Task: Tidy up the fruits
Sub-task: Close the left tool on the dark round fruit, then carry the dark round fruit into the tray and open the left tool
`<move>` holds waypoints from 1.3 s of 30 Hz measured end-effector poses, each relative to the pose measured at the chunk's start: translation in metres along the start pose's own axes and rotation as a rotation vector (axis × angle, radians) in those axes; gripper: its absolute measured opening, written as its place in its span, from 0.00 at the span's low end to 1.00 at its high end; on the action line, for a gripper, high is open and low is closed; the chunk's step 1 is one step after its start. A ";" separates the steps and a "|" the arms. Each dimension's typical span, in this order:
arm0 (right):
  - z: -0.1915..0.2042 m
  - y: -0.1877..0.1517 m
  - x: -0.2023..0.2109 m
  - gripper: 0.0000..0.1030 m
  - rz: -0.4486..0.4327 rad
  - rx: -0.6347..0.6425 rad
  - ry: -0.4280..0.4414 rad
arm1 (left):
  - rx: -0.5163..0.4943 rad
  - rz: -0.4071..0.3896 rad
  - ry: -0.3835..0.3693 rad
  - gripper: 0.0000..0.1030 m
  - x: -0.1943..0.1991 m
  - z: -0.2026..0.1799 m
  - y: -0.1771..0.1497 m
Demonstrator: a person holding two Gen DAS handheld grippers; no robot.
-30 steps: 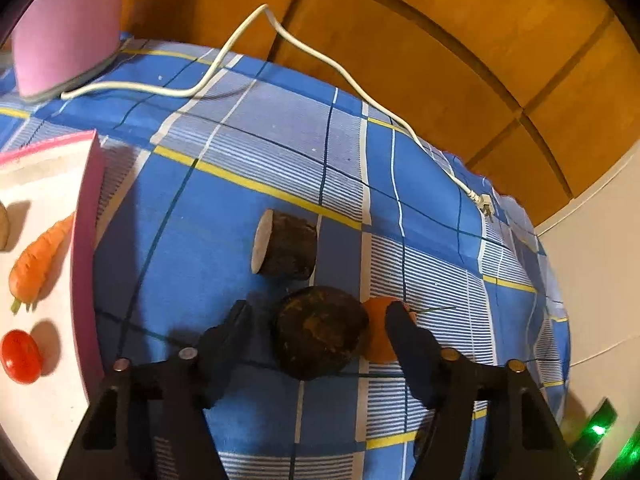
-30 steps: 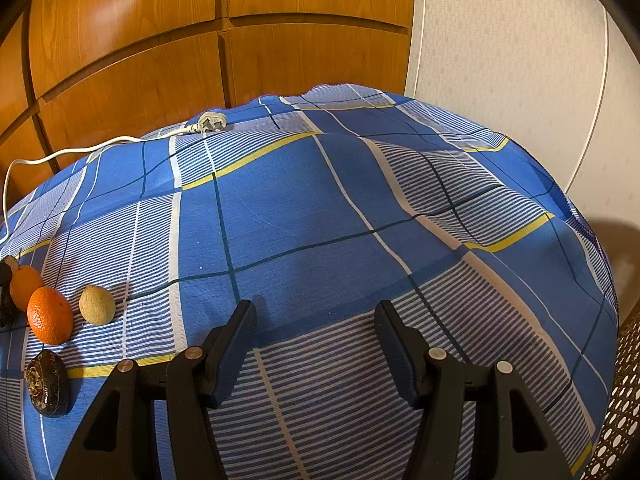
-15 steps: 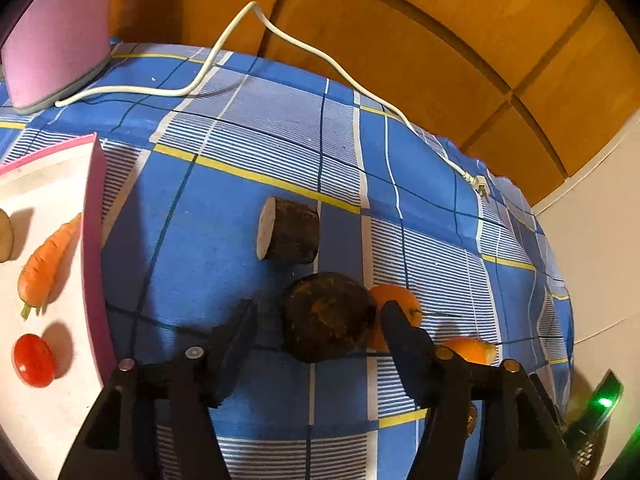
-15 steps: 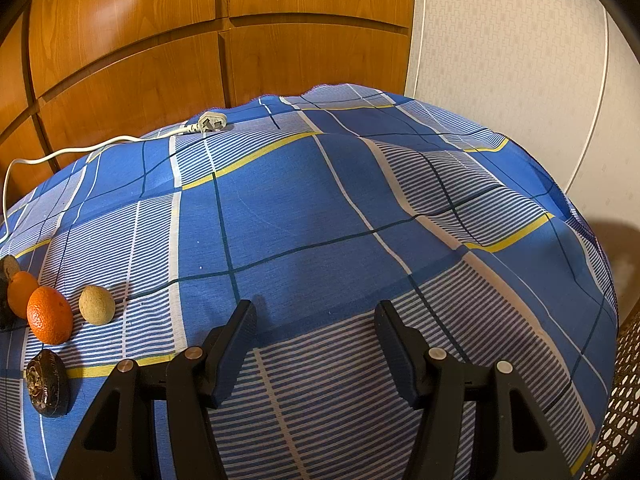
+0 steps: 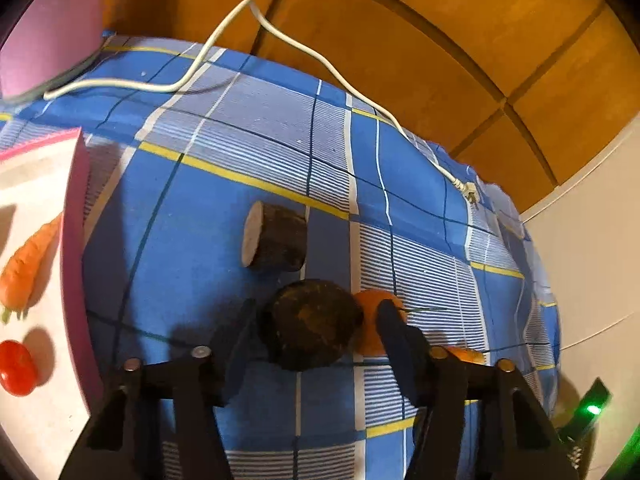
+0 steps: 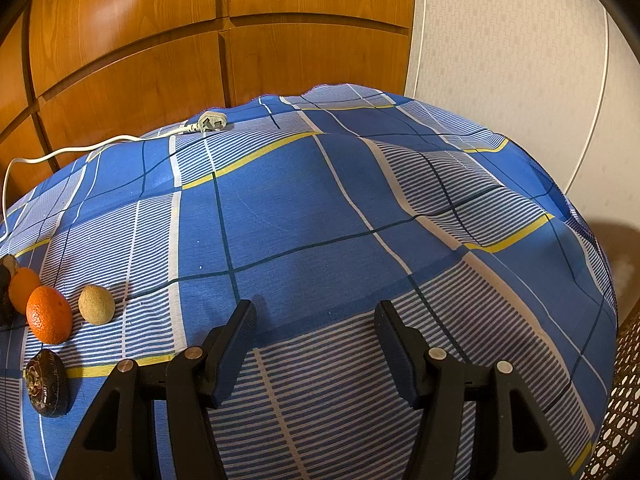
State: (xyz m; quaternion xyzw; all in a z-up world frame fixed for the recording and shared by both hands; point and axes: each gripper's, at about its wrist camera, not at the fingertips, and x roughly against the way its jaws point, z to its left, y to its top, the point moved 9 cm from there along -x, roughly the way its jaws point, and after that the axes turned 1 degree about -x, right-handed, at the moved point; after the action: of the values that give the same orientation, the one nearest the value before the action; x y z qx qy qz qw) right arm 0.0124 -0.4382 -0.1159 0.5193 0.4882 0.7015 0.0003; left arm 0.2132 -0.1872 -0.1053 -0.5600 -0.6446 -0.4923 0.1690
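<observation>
In the left wrist view my left gripper is open, its fingers on either side of a dark round fruit on the blue checked cloth. An orange touches that fruit's right side, behind the right finger. A dark cut log-shaped piece lies just beyond. A white tray at the left holds a carrot and a tomato. In the right wrist view my right gripper is open and empty over bare cloth. At its far left lie an orange, a tan kiwi and a dark fruit.
A white cable with a plug runs along the cloth's far edge by the wooden panels. A pink object stands at the back left. The cloth drops off at the right near a white wall and a wicker piece.
My left gripper has moved forward, so the dark round fruit now sits between its fingers. The right gripper has not moved.
</observation>
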 end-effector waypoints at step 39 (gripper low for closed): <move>-0.002 -0.001 0.001 0.61 -0.001 0.000 -0.001 | 0.130 -0.316 0.138 0.49 0.175 0.102 -0.024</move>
State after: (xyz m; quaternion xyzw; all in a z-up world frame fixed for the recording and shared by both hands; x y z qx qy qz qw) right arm 0.0105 -0.4385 -0.1162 0.5193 0.4886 0.7011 0.0009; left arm 0.1707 -0.0035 -0.0277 -0.4043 -0.7420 -0.5072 0.1693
